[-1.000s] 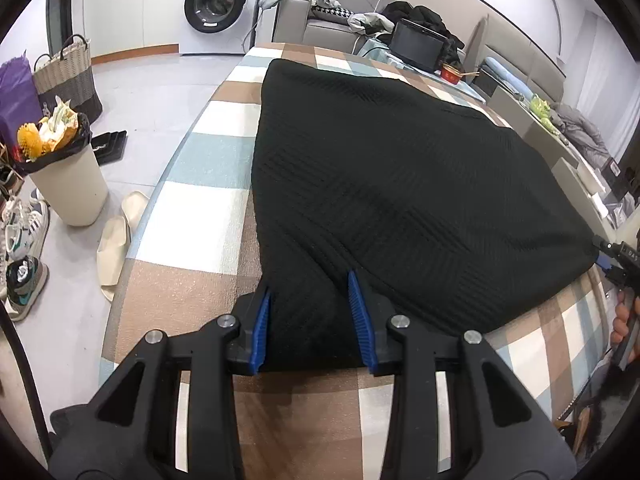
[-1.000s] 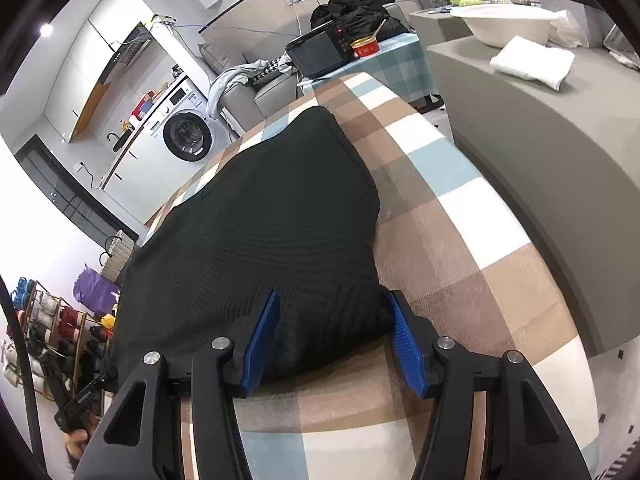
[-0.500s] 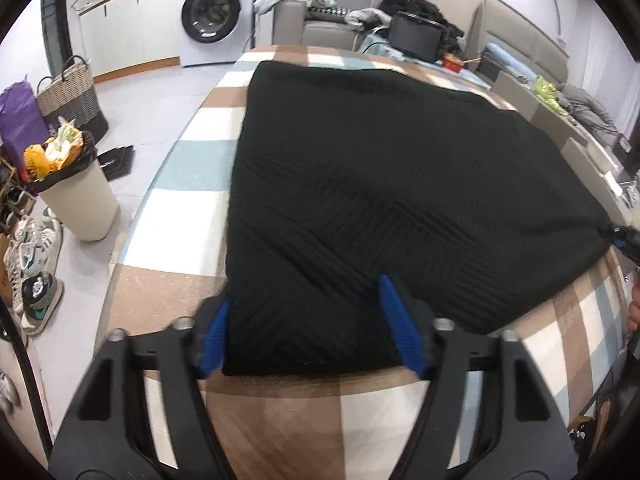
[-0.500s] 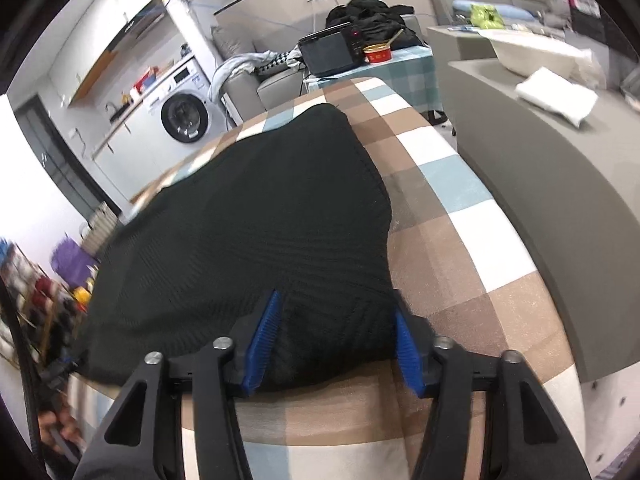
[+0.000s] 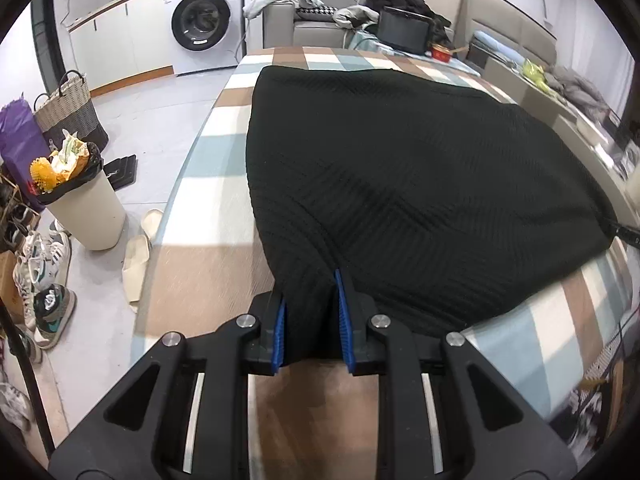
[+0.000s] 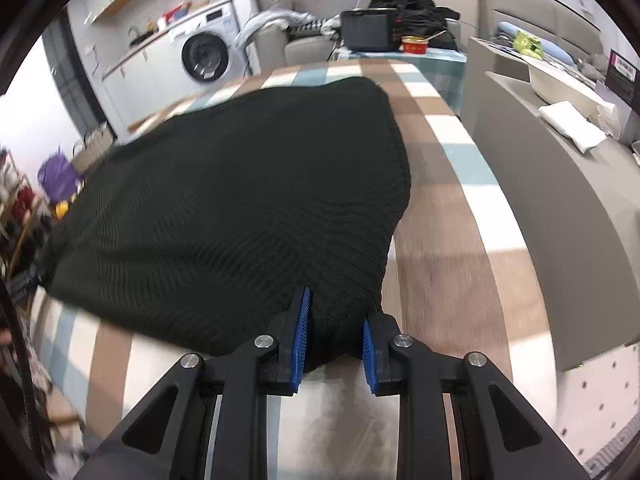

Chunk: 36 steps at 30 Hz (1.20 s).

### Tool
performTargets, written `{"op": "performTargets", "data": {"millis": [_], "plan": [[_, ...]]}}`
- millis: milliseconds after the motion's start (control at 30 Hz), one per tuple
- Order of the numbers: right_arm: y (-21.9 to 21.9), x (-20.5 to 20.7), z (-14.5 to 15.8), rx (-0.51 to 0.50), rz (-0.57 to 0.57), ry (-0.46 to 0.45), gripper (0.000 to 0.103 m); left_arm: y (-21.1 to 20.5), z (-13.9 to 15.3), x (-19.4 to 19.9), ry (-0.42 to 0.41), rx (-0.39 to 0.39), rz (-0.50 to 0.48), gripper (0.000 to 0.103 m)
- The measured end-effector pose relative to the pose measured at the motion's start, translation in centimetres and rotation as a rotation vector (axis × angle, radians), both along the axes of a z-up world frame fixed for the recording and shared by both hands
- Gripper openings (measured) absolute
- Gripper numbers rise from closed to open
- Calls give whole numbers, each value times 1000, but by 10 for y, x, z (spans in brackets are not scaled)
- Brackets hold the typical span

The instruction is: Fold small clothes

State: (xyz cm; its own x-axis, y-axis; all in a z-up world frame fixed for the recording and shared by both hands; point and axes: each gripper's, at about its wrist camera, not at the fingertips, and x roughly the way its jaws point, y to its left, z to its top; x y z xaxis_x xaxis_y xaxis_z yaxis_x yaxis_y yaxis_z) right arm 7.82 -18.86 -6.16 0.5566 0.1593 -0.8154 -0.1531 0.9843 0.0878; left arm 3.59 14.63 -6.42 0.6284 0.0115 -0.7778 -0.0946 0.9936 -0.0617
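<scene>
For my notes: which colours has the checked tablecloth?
Brown, light blue and white checks on the tablecloth, clearest in the left wrist view.

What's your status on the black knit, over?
Left gripper shut on black knit garment, near-left corner. Right gripper shut on near-right corner. Garment spread over checked table, near edge bunched. Nothing in the way.

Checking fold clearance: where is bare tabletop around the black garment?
Bare checked table lies left of the black garment, in a near strip by the left gripper, and right of it beside the grey counter. Right gripper grips the other corner. The far end is narrower.
</scene>
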Motion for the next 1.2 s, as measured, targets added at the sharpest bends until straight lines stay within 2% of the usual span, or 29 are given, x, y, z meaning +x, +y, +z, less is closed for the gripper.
{"op": "performTargets", "data": {"millis": [100, 167, 233, 300, 367, 433, 533, 600, 700, 767, 833, 867, 900, 967, 1033, 1100, 1200], "plan": [[1, -15, 2, -7, 56, 43, 23, 5, 1, -15, 4, 4, 24, 26], [-4, -18, 6, 36, 74, 50, 28, 10, 2, -19, -2, 1, 54, 32], [-13, -17, 10, 121, 78, 27, 44, 16, 4, -22, -3, -41, 67, 34], [-21, -10, 10, 171, 56, 3, 44, 20, 7, -22, -6, -72, 86, 36], [-29, 2, 7, 220, 20, 0, 44, 23, 9, -21, -9, -94, 103, 45], [-36, 11, 5, 262, -18, -3, 44, 27, 11, -20, -19, -117, 116, 45], [-47, 22, 6, 328, -54, -44, 43, 29, 12, -15, -22, -110, 134, 49], [-51, 29, 7, 330, -65, -65, 43, 28, 12, -7, -21, -111, 141, 54], [-52, 44, 8, 328, -70, -54, 43, 24, 9, 9, -2, -108, 131, 55], [-49, 52, 7, 292, -77, -46, 40, 21, 7, 19, 8, -105, 122, 55], [-47, 55, 8, 265, -81, -53, 21, 16, 7, 27, 11, -99, 112, 56], [-45, 55, 9, 248, -75, -56, 16, 15, 7, 30, 10, -97, 108, 56], [-40, 54, 11, 218, -48, -66, 7, 13, 7, 33, 11, -96, 105, 57], [-33, 48, 16, 175, -22, -103, 6, 12, 7, 37, 12, -96, 103, 57], [-33, 33, 27, 176, -3, -133, 6, 13, 7, 38, 8, -100, 106, 57], [-38, 24, 30, 176, -13, -117, 6, 15, 6, 38, 7, -103, 108, 57], [-40, 28, 14, 129, -42, -63, 6, 16, 4, 42, 16, -110, 108, 57]]}}
